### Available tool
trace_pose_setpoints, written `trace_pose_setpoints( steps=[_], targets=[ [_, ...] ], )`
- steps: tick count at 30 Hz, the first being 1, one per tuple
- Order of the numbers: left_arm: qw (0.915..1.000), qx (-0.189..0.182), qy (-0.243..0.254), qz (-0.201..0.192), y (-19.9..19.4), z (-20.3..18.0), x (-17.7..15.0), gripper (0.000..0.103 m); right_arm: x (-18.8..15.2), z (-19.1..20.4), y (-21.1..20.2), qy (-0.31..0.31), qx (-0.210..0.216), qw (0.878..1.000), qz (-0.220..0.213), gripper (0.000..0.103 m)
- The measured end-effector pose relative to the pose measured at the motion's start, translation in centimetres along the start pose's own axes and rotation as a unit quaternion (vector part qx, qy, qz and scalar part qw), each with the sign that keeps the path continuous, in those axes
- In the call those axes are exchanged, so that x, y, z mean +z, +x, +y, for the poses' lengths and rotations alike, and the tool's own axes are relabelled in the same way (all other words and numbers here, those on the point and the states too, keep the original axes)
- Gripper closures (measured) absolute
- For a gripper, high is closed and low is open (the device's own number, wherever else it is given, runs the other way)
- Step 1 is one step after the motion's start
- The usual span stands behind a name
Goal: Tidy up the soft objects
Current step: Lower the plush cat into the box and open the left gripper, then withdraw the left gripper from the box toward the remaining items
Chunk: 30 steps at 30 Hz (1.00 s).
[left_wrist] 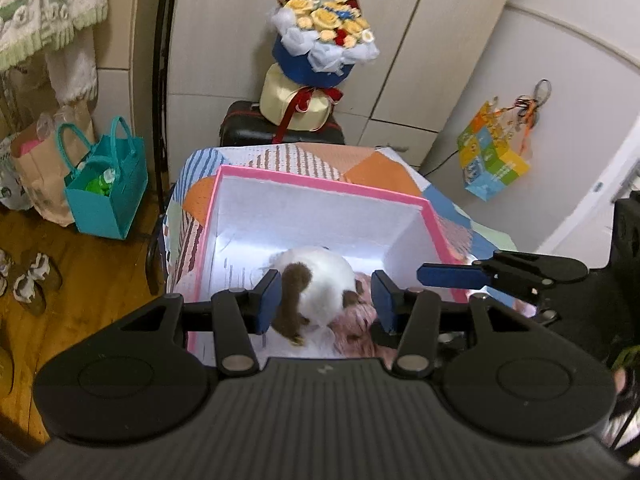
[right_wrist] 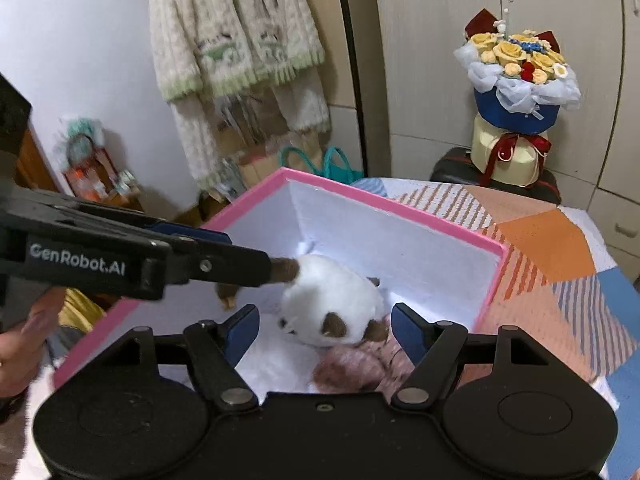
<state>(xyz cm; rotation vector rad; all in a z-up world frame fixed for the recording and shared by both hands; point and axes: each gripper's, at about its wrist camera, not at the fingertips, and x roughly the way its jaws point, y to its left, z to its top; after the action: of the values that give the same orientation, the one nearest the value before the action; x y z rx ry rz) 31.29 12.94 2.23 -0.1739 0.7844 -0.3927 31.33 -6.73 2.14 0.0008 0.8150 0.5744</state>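
A white and brown plush animal point(left_wrist: 320, 284) lies inside a pink-rimmed white box point(left_wrist: 320, 184) on a patterned bedspread. It rests partly on a pink fuzzy plush point(left_wrist: 358, 328). My left gripper point(left_wrist: 326, 300) is open above the box, its fingers on either side of the plush without pinching it. In the right wrist view the same plush animal point(right_wrist: 328, 300) and pink plush point(right_wrist: 352, 364) lie in the box point(right_wrist: 400, 208). My right gripper point(right_wrist: 324, 334) is open over the box's near edge. The left gripper's arm point(right_wrist: 160, 260) reaches in from the left, its tip by the toy's brown leg.
A flower bouquet point(left_wrist: 324, 36) stands on a dark suitcase point(left_wrist: 248, 128) behind the bed. A teal bag point(left_wrist: 108, 184) and a paper bag point(left_wrist: 36, 168) sit on the wooden floor at left. A colourful gift bag point(left_wrist: 492, 152) hangs on the right. Wardrobe doors are behind.
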Motion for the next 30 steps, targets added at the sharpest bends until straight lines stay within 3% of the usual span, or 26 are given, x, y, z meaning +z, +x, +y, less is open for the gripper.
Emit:
trace_pose_setpoints(
  steps=[4,10,15,30],
  targets=[
    [0.9996,0.003,0.018,-0.021,-3.3,-0.5,-1.1,0.054,-1.5,0.9,-3.0,0.002,0.014,1.000,-0.020,0.026],
    [0.9971,0.004,0.056,-0.052,-8.2,-2.3,-2.8,0.053,-3.1,2.8,-6.6,-0.015,0.002,0.999,-0.039,0.026],
    [0.9944,-0.014,0.083,-0.064,-11.3,-4.2,-4.8,0.053,-4.6,4.2,-10.1,-0.033,-0.004,0.998,-0.058,0.026],
    [0.9858,-0.068,0.151,-0.025,-15.2,-10.6,-10.4,0.050,-11.4,4.4,-20.4,-0.049,-0.042,0.994,-0.088,0.026]
  ],
)
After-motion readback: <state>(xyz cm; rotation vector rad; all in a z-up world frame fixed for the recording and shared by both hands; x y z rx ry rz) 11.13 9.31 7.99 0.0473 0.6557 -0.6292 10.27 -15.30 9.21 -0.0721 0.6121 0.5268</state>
